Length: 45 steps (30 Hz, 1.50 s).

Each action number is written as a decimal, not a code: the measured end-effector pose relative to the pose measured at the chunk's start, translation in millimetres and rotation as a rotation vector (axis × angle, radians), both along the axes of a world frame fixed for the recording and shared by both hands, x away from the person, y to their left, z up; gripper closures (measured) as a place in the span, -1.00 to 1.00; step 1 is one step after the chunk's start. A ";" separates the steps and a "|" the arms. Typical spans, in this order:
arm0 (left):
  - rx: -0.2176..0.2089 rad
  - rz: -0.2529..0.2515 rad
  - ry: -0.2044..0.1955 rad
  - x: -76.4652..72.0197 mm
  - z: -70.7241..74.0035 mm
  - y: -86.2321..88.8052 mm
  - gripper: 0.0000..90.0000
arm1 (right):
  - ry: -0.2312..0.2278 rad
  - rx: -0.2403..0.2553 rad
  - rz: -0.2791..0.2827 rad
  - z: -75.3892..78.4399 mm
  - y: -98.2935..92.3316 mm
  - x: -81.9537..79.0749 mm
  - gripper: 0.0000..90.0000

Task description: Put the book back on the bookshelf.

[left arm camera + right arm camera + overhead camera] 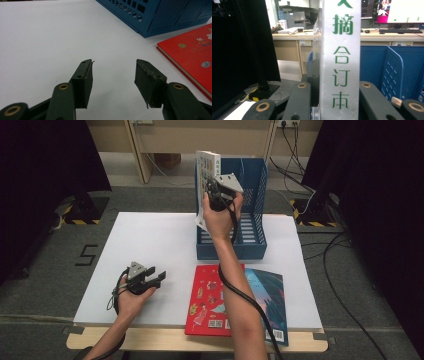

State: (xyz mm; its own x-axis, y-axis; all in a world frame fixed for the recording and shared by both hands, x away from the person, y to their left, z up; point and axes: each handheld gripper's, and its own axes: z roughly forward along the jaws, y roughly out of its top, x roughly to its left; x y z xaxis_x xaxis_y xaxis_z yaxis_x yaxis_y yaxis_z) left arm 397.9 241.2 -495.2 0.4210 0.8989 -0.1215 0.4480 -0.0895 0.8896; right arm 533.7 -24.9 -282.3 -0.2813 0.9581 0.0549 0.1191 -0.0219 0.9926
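My right gripper (214, 190) is raised over the left end of the blue file rack (252, 227), shut on a thick white book (206, 170) held upright. In the right gripper view the book's white spine (340, 62) with green characters stands between the jaws, both pressed against it, and the rack's blue dividers (393, 72) lie behind. My left gripper (159, 276) rests on the white table (150, 240) at the front left, open with nothing between its pads (82, 82). A red book (207, 302) and a blue book (272, 295) lie flat at the front of the table.
The rack's perforated blue wall (150, 17) and the red book's corner (192, 55) lie ahead and to the right of the left gripper. Black curtains, cables and a desk stand beyond the table. Bare white table (50, 37) stretches ahead of the left gripper.
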 end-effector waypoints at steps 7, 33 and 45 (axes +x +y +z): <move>-0.003 0.000 0.000 0.0 0.0 -0.5 0.06 | -0.014 -0.014 -0.014 2.2 -3.6 -0.5 0.66; 0.000 -0.001 0.004 -0.1 -0.8 -0.4 0.07 | -0.031 -0.048 -0.027 1.5 2.7 8.3 0.66; -0.005 0.002 0.000 0.5 -0.7 1.4 0.07 | -0.016 -0.002 -0.007 -7.1 11.8 18.0 0.66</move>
State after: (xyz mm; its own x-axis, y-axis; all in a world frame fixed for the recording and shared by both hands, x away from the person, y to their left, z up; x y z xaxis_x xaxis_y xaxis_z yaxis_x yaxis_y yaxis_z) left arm 398.4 242.5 -496.0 0.4190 0.8992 -0.1259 0.4484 -0.0844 0.8898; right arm 551.7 -13.1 -289.4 -0.2752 0.9601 0.0486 0.1030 -0.0208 0.9945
